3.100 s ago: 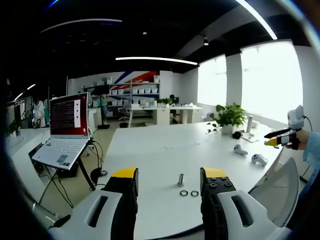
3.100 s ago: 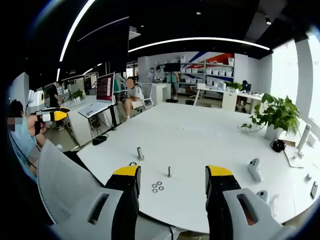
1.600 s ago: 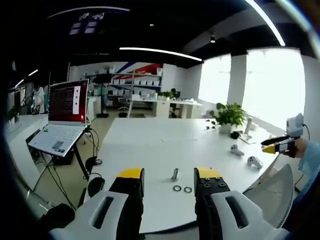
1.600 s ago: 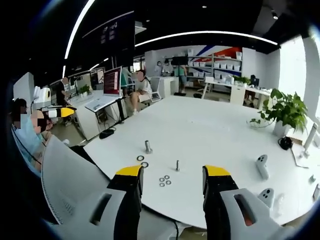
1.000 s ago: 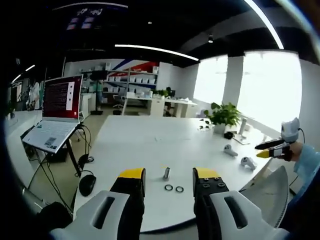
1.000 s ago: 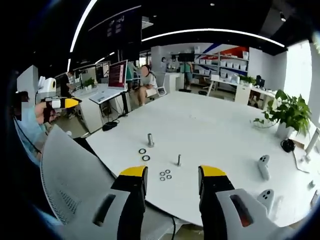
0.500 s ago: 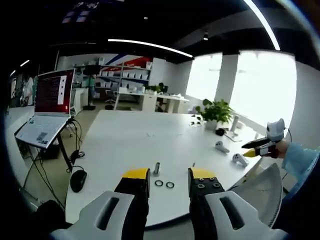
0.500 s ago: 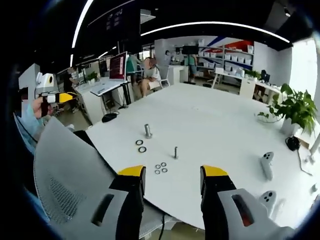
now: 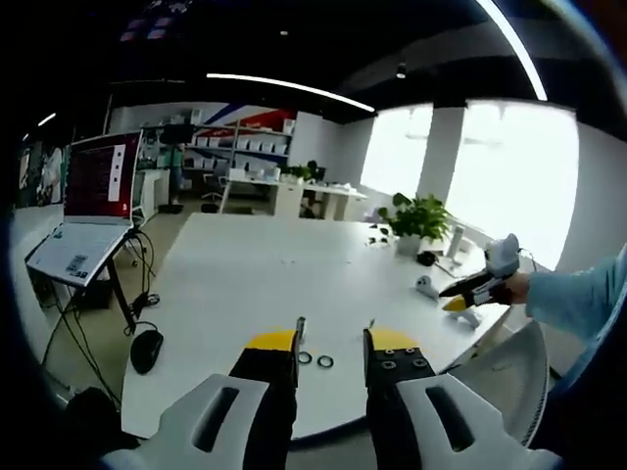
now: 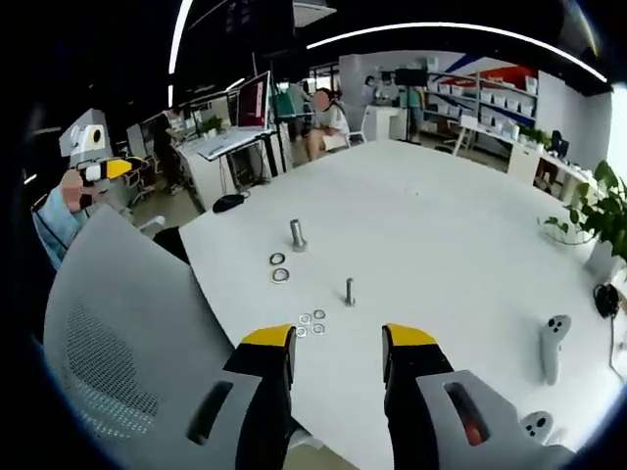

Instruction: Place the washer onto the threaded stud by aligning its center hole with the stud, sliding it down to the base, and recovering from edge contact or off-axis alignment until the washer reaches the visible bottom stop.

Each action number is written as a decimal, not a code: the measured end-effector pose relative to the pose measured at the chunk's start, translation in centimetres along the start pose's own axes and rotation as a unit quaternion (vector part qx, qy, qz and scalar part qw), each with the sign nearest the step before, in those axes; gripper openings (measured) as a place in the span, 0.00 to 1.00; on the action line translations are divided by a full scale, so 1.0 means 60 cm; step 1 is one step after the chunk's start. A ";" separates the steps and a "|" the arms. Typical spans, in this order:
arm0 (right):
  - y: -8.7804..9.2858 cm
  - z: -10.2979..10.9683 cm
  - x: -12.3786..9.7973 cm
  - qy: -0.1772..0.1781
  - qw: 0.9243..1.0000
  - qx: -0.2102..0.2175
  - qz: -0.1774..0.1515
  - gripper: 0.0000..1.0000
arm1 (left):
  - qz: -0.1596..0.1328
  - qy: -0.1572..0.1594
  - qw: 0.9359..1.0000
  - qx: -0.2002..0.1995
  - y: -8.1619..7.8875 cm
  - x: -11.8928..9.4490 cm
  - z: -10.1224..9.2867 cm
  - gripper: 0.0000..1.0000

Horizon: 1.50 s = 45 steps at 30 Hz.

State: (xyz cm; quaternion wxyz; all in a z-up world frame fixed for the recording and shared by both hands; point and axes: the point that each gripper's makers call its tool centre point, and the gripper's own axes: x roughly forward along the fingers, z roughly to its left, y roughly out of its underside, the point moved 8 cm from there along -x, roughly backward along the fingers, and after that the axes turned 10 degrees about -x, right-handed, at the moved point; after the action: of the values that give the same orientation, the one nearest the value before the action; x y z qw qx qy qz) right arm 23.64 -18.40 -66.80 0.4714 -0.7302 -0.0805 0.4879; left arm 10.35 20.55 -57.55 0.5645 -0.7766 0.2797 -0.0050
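Observation:
In the right gripper view a thick threaded stud (image 10: pixel 297 233) stands on the white table (image 10: pixel 431 235) with two large washers (image 10: pixel 279 267) beside it. Closer to me are a thin stud (image 10: pixel 349 291) and three small washers (image 10: pixel 312 322). My right gripper (image 10: pixel 339 343) hangs open and empty above the table's near edge, just short of the small washers. In the left gripper view, my left gripper (image 9: pixel 330 343) is open and empty; two washers (image 9: pixel 315 359) lie between its jaws and a stud (image 9: pixel 300 328) is half hidden by the left jaw.
A grey mesh chair (image 10: pixel 108 333) stands at the table's edge. White controllers (image 10: pixel 552 348) lie to the right, near a potted plant (image 9: pixel 416 215). A laptop (image 9: pixel 88 206) sits on a stand, a mouse (image 9: pixel 145 351) on the floor. People sit in the background (image 10: pixel 328 113).
Both jaw pairs have narrowed somewhat. The right gripper has come closer over the table, toward the studs. The left view has swung slightly, and the right gripper reaches further in.

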 end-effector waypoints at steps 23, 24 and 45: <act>0.035 0.038 0.175 -0.132 0.976 -0.131 0.114 0.30 | -0.010 -0.036 0.999 0.023 0.021 -0.010 -0.013 0.22; 0.037 0.040 0.182 -0.137 0.974 -0.138 0.119 0.29 | -0.006 -0.030 0.999 0.023 0.022 -0.009 -0.016 0.22; 0.065 0.043 0.252 -0.178 0.945 -0.193 0.194 0.26 | 0.018 -0.025 0.999 0.029 0.036 -0.007 -0.024 0.18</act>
State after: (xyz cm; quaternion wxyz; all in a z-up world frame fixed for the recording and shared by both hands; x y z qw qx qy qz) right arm 27.98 -10.20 -79.65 0.1954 -0.7103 -0.1124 0.6668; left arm 8.58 19.06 -58.81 0.5934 -0.7546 0.2796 0.0163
